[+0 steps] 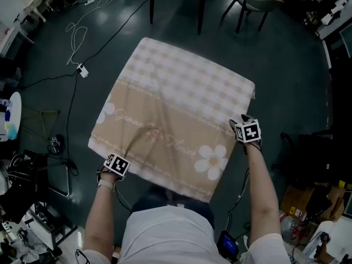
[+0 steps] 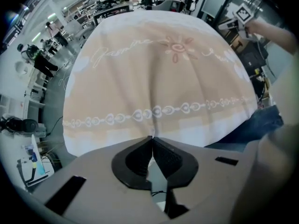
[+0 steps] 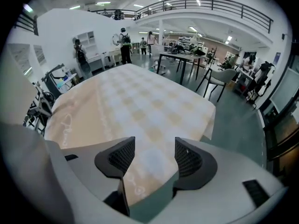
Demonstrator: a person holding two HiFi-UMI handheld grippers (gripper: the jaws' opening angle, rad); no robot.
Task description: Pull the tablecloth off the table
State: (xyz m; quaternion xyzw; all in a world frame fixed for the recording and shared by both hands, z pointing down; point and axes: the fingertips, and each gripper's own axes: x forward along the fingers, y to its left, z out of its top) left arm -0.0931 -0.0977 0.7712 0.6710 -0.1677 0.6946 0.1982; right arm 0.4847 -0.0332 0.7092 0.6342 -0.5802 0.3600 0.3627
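A soft, light daisy-print tablecloth (image 1: 176, 109) is lying spread across the bench, hiding it and hanging past its edges. The left tool (image 2: 152, 141) is clamping the near hem, with creases fanning out from the pinch. The right tool (image 3: 154, 155) is hovering over the right-hand edge with its jaws wide apart, gripping nothing. Cloth this limp will probably bunch and slide easily, so the hems look like the best places to hold.

Dim, bluish head view; gripper views brighter under ceiling strip lights, edges bowed and vignetted black
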